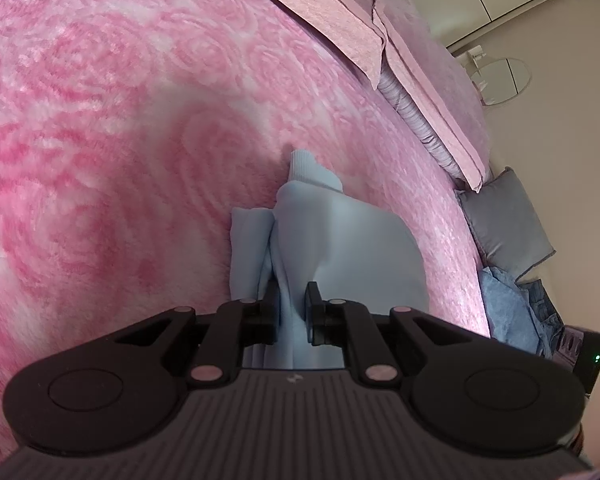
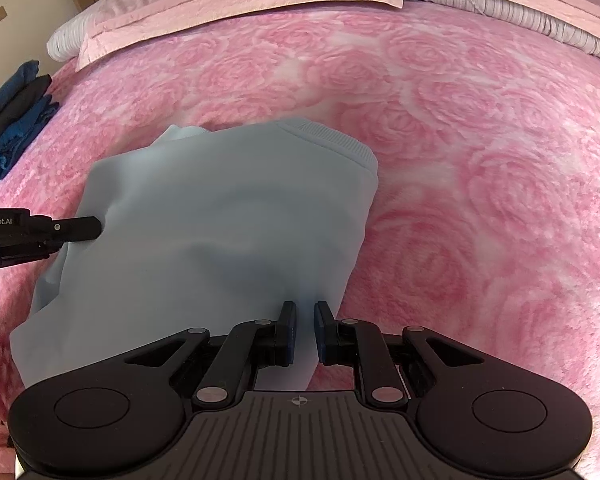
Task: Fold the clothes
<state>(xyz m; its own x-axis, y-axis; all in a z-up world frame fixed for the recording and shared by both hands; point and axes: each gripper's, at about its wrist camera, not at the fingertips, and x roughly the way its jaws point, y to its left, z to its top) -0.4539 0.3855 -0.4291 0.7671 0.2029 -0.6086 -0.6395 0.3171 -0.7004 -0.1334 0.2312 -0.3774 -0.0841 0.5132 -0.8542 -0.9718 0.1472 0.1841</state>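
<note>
We are pinching the pale blue sweatshirt (image 2: 220,216) with both claws as it is lying partly folded on the pink rose-patterned bed (image 2: 480,160). Our left claw (image 1: 291,300) is nipping one edge; our right claw (image 2: 304,320) is clamping another edge.

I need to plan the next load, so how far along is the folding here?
Done, it seems: dark blue clothes lie stacked at the bed's edge. In hand: the light blue sweatshirt lies on the pink blanket, already doubled over, with the left gripper and right gripper each closed on an edge of it. Left: finishing this fold, and possibly the denim heap beside the bed.
</note>
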